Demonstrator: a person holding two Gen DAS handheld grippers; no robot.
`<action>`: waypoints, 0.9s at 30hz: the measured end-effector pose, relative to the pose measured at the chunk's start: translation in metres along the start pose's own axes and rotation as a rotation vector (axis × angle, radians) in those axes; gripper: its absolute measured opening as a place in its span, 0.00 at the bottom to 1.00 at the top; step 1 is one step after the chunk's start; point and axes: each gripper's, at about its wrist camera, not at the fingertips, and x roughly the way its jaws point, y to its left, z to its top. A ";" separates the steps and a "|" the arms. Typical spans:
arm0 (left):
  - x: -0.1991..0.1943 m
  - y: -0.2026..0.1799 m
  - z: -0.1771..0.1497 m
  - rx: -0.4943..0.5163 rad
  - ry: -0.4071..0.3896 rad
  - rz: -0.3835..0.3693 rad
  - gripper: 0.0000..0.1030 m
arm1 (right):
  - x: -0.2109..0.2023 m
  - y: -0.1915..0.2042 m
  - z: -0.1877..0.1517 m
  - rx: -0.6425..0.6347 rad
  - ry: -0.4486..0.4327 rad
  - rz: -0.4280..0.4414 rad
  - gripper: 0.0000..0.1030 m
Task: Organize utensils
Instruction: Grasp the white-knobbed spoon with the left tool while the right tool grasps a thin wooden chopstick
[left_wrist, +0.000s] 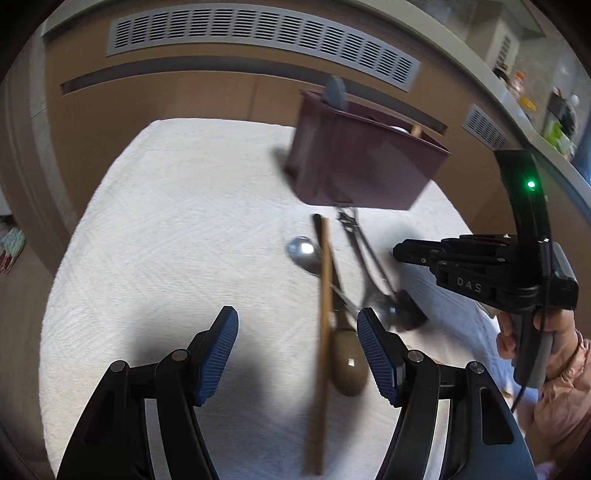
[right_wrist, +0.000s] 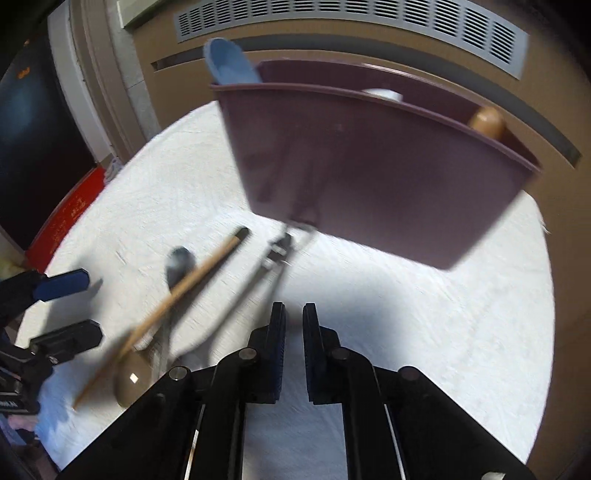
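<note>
A maroon utensil holder (left_wrist: 354, 162) (right_wrist: 373, 166) stands at the back of a white cloth, with a blue spoon (right_wrist: 231, 62) and a wooden handle (right_wrist: 487, 120) sticking out. In front lie a wooden stick (left_wrist: 324, 295) (right_wrist: 184, 291), a metal spoon (left_wrist: 303, 251) (right_wrist: 179, 264), a brown spoon (left_wrist: 347, 365) (right_wrist: 131, 378), a black ladle (left_wrist: 402, 310) and metal tongs (right_wrist: 273, 254). My left gripper (left_wrist: 297, 343) is open above the stick and brown spoon. My right gripper (right_wrist: 294, 321) (left_wrist: 400, 253) is nearly shut and empty, right of the utensils.
The white cloth (left_wrist: 177, 221) covers the table. A brown cabinet wall with grey vent grilles (left_wrist: 258, 40) stands close behind the holder. A red box (right_wrist: 70, 210) sits off the table's left edge in the right wrist view.
</note>
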 end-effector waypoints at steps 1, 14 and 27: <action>0.000 -0.008 -0.002 0.029 0.002 -0.017 0.66 | -0.003 -0.006 -0.006 0.008 0.002 -0.019 0.07; 0.010 -0.091 -0.033 0.301 0.010 0.060 0.43 | -0.055 -0.027 -0.067 0.061 -0.088 -0.085 0.80; -0.017 -0.074 -0.012 0.250 -0.082 0.116 0.22 | -0.051 -0.044 -0.097 0.245 -0.043 0.046 0.99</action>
